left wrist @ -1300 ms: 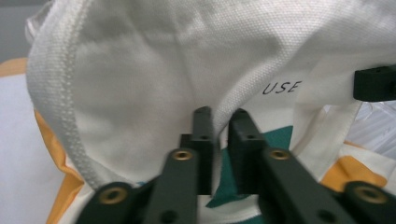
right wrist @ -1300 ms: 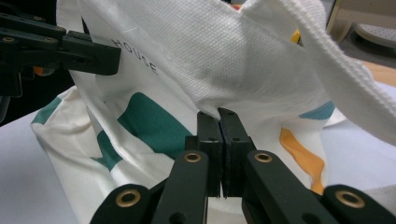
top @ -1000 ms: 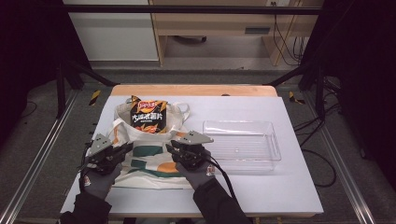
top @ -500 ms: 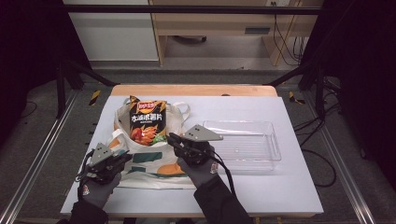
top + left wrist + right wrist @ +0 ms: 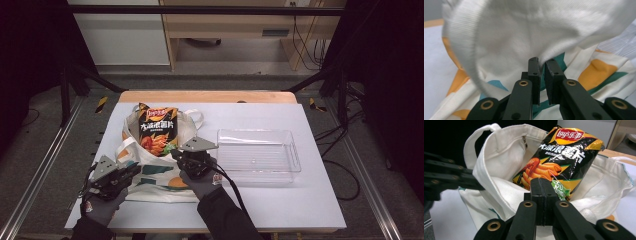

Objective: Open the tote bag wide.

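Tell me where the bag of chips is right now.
In the high view the bag of chips stands left of centre, its lower end inside the white tote bag, left of the clear plastic tray.

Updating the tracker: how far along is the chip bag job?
Done: chip bag stands half inside the tote bag. In hand: left gripper, jaws just easing open, pinches its cloth; right gripper is shut at the chip bag. Left: the tray is empty.

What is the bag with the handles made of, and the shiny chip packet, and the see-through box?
The tote bag looks like woven cotton canvas: matte, with a visible weave and soft folds. The chip packet seems to be glossy plastic film, since it crinkles and glints. The clear tray appears to be hard transparent plastic; the table shows through it.
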